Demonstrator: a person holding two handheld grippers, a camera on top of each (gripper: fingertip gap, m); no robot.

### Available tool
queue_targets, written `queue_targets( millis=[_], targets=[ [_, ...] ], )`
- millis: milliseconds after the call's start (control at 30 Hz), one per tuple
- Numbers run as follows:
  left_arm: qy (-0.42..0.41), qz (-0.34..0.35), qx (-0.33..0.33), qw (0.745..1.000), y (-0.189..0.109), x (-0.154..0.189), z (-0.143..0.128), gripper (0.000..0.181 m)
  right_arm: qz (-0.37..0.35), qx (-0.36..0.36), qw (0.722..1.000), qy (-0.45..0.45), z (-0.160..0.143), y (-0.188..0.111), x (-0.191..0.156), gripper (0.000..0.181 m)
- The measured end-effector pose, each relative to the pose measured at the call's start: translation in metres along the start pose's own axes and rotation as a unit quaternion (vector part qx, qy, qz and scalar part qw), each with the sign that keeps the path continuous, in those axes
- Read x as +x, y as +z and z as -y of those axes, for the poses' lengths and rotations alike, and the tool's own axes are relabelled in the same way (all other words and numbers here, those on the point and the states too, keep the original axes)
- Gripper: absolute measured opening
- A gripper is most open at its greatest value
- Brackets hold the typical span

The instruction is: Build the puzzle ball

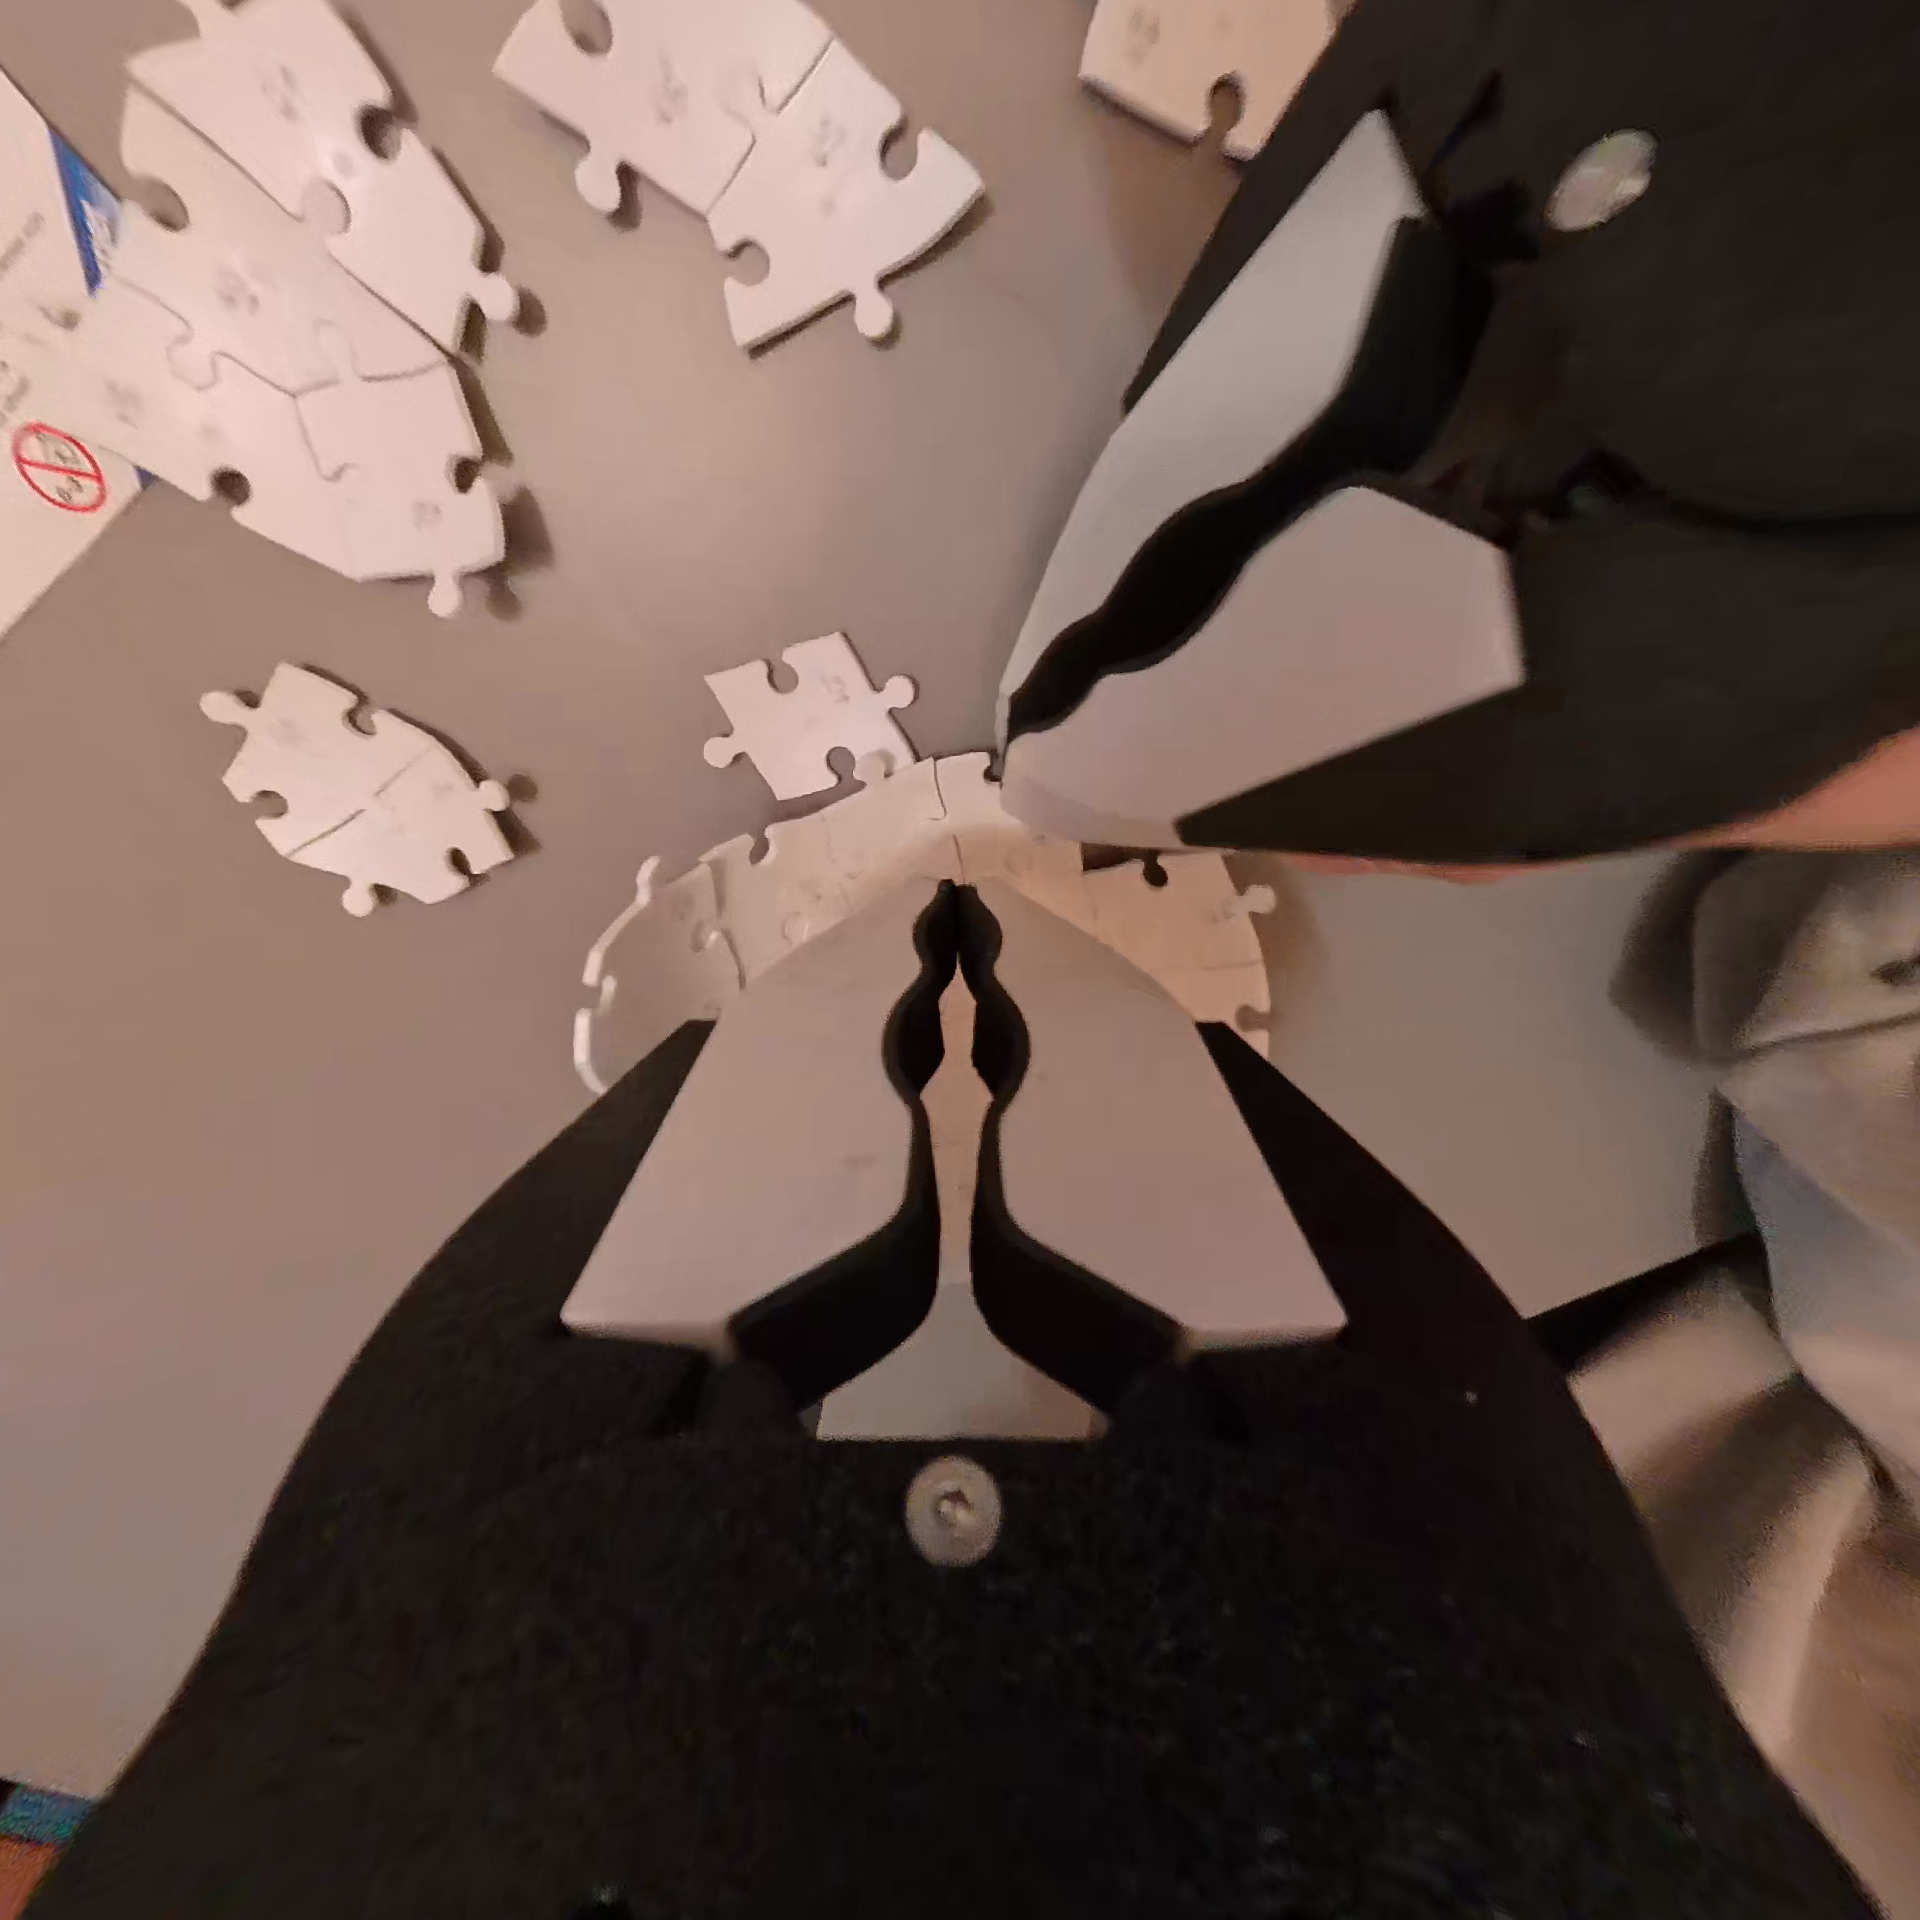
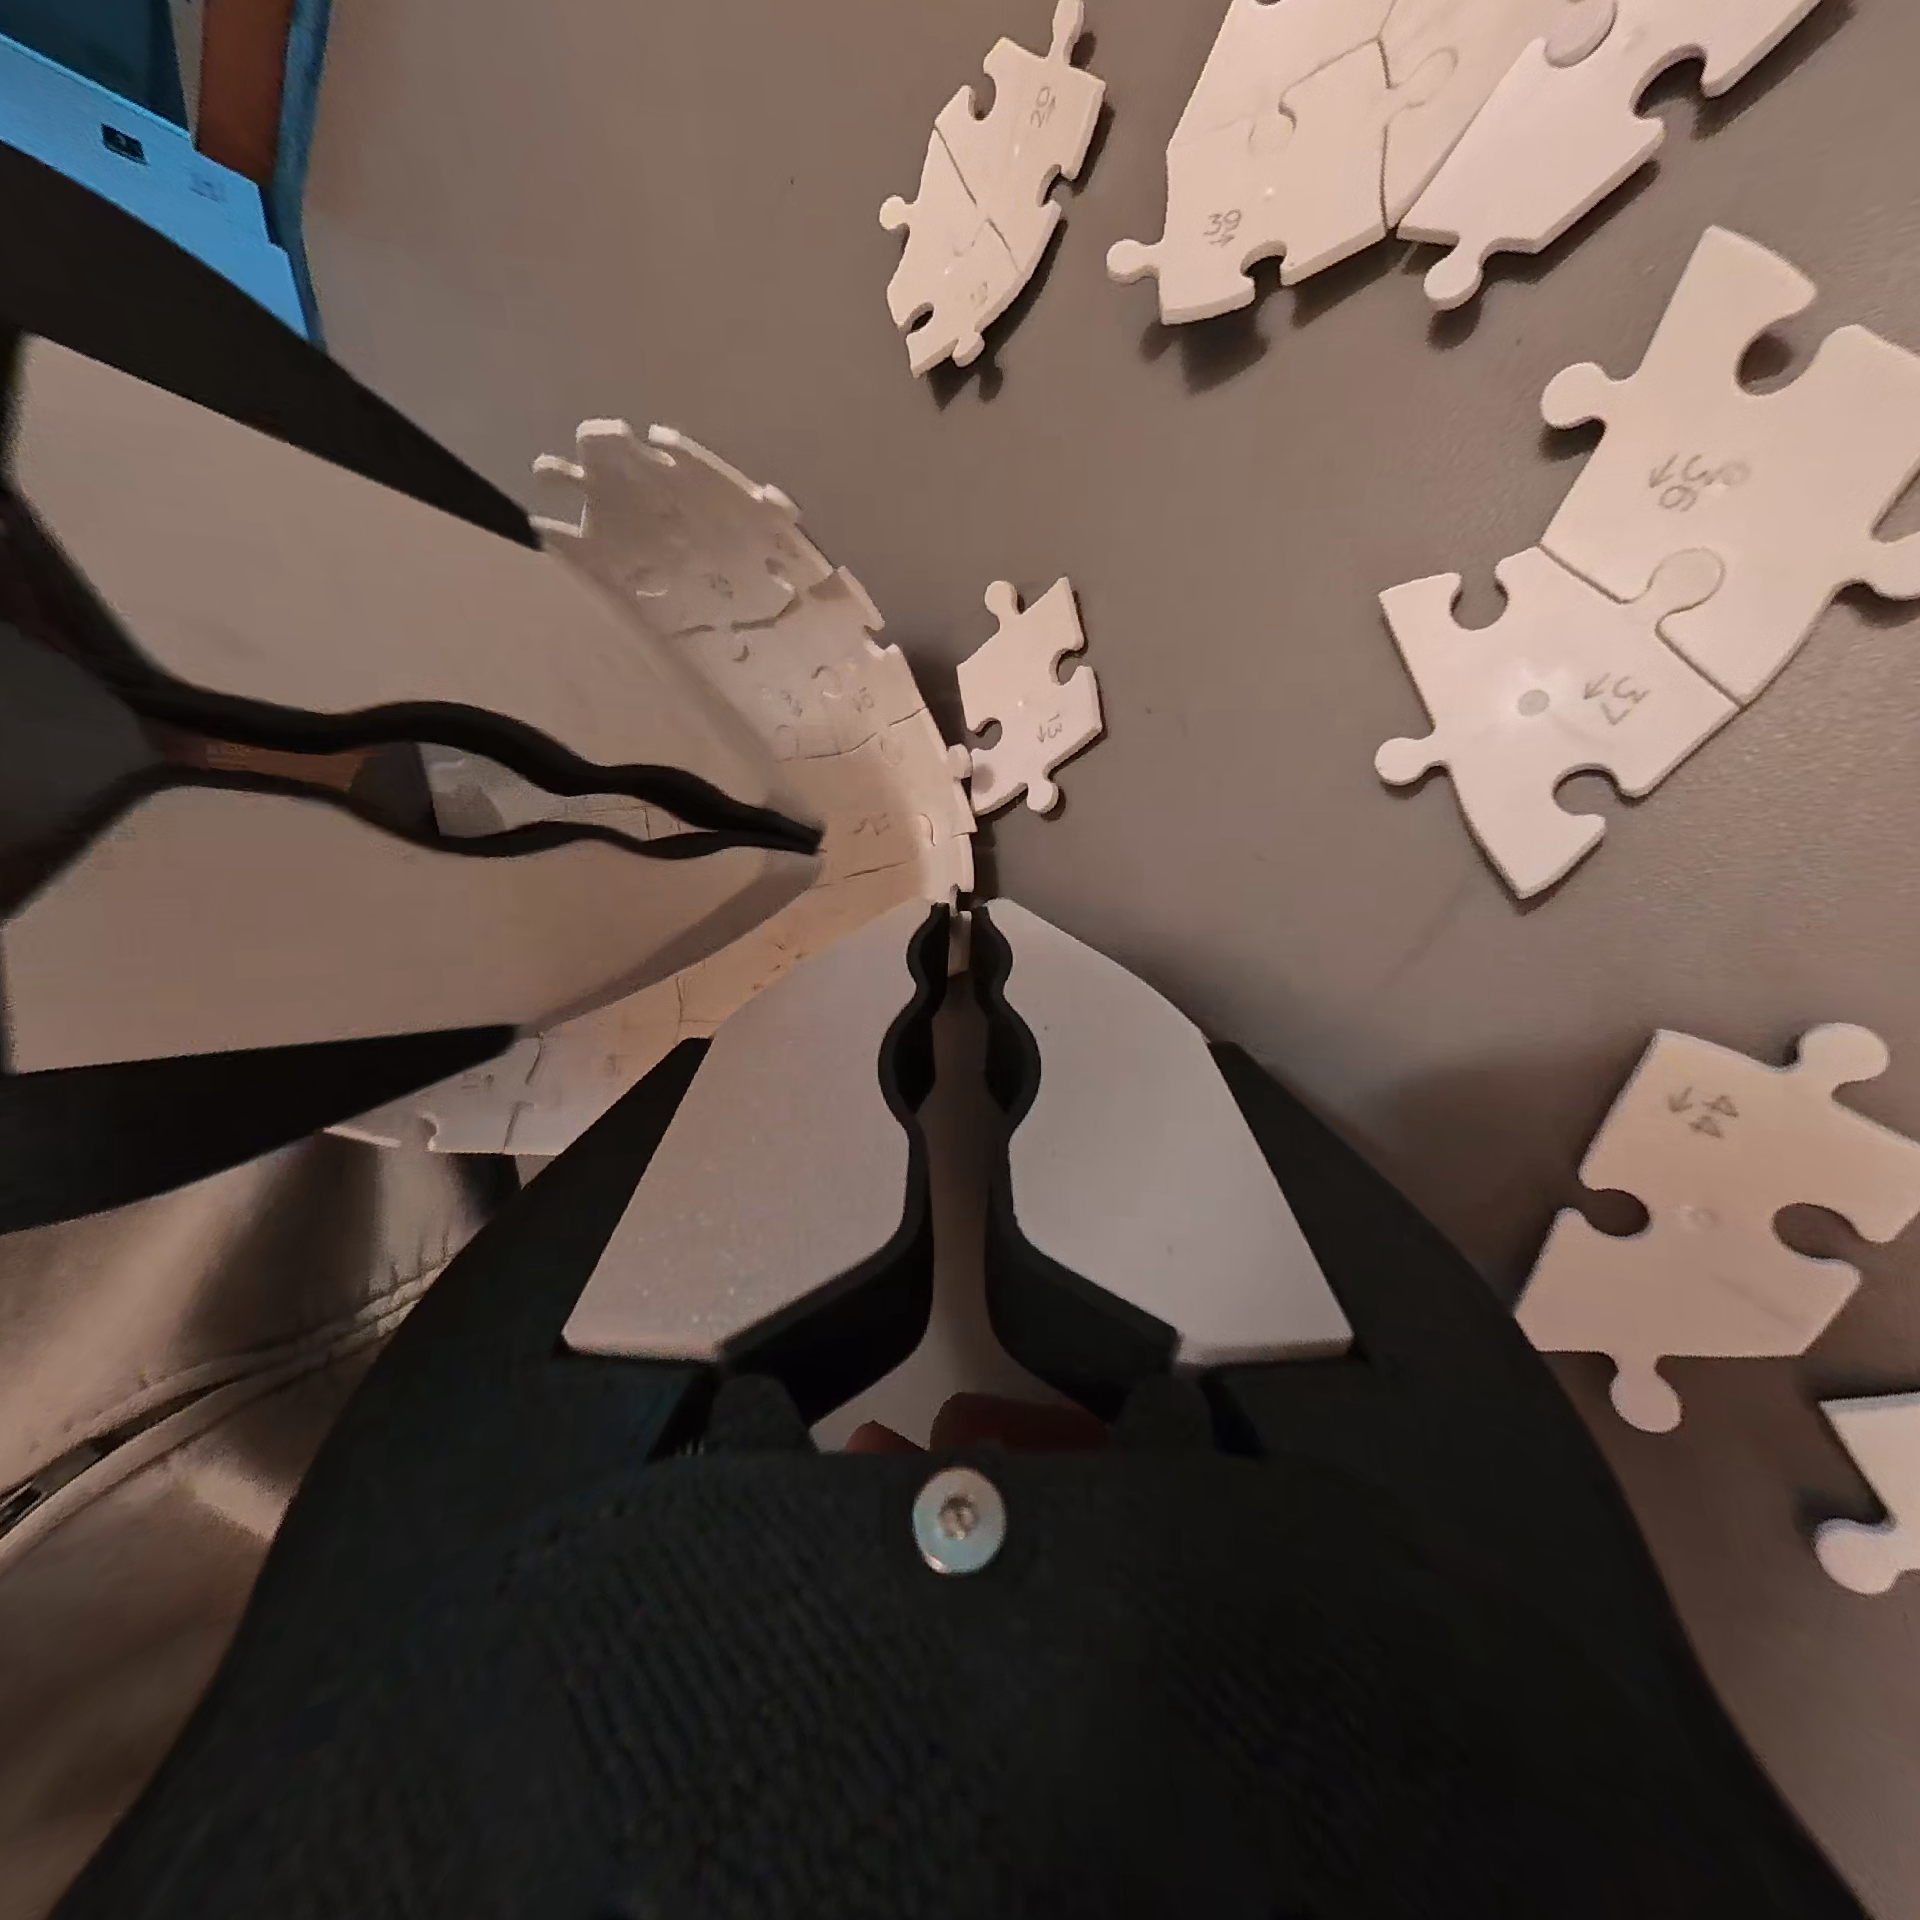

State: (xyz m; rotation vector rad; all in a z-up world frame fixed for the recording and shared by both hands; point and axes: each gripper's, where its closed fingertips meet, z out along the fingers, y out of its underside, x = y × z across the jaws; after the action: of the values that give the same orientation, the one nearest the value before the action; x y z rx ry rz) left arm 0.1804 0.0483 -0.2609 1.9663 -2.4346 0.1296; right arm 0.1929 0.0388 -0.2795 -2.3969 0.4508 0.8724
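Observation:
A curved, partly joined section of the white puzzle ball (image 1: pixel 790 894) is held just above the grey table between both grippers. My left gripper (image 1: pixel 951 896) is shut on the section's near edge. My right gripper (image 1: pixel 1003 764) comes in from the upper right and is shut on its rim. In the right wrist view the section (image 2: pixel 727 582) curves up to the left, my right gripper (image 2: pixel 961 916) pinches its rim, and my left gripper (image 2: pixel 810 836) pinches it from the left. A single loose piece (image 1: pixel 810 727) (image 2: pixel 1034 707) lies right beside the rim.
Joined groups of white pieces lie flat on the grey table (image 1: pixel 675 499): a large cluster (image 1: pixel 312 364), a strip (image 1: pixel 748 156), a pair (image 1: pixel 364 790), others (image 2: pixel 1662 623) (image 2: pixel 1714 1195). A printed box (image 1: pixel 42 364) lies at the left. A person's grey clothing (image 1: pixel 1818 1143) is at the right.

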Motion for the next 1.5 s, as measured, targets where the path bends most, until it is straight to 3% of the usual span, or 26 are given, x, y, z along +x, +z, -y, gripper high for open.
queue_targets(
  millis=[33, 167, 333, 567, 1100, 1500],
  targets=[
    [-0.012, 0.000, -0.005, 1.000, 0.004, -0.001, 0.000, 0.000, 0.000, 0.001, 1.000, -0.001, 0.000, 0.000, 0.000, 0.004],
    [-0.052, -0.028, -0.019, 0.998, 0.015, 0.009, -0.003, 0.000, 0.000, 0.003, 1.000, -0.005, 0.001, 0.000, 0.000, 0.004],
    [-0.056, 0.039, -0.022, 0.997, 0.019, -0.002, -0.002, 0.000, 0.006, 0.011, 1.000, -0.002, 0.001, 0.000, 0.000, 0.005],
    [-0.048, 0.065, -0.027, 0.996, 0.023, -0.002, -0.001, 0.000, 0.016, 0.017, 1.000, 0.001, 0.001, 0.000, 0.000, 0.005],
    [-0.017, 0.050, -0.067, 0.996, 0.024, -0.001, 0.000, 0.000, 0.016, 0.020, 1.000, 0.005, -0.004, -0.009, 0.001, 0.010],
    [-0.034, 0.020, -0.059, 0.998, 0.024, 0.000, 0.003, 0.000, 0.011, 0.017, 1.000, 0.004, -0.005, -0.006, 0.002, 0.005]
  ],
)
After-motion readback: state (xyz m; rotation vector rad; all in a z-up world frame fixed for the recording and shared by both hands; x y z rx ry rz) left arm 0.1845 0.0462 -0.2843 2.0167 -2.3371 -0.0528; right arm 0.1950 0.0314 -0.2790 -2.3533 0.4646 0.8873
